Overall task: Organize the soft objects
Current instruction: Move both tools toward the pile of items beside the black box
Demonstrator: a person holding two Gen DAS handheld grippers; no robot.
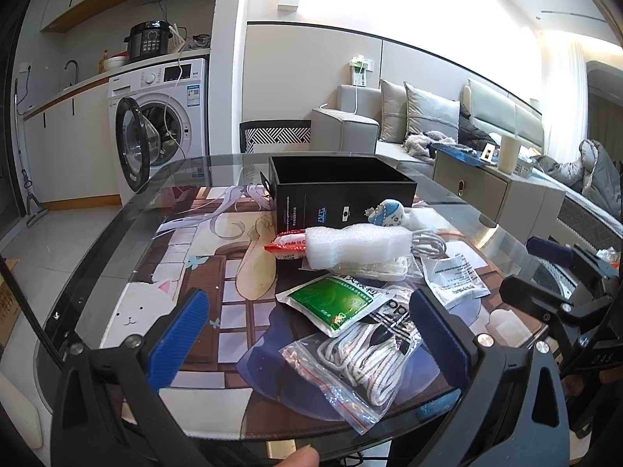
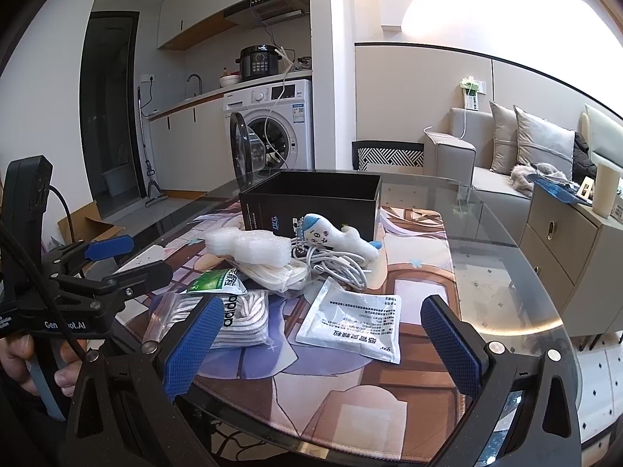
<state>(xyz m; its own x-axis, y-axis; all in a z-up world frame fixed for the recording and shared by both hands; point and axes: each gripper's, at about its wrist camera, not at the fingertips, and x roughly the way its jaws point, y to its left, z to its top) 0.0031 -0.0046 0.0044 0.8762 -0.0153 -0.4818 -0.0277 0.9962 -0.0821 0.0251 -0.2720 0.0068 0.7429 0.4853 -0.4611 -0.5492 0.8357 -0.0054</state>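
Note:
An open black box stands at the back of the printed mat. In front of it lie a white foam wrap, a white plush toy with a blue cap, a coiled white cable, a green sachet, a clear bag of white laces and a white sachet. My left gripper hovers open over the laces bag. My right gripper is open near the white sachet, holding nothing.
A red-and-white packet lies left of the foam. The mat covers a round glass table. Behind it are a patterned chair, a washing machine with its door open, a sofa and a drawer cabinet.

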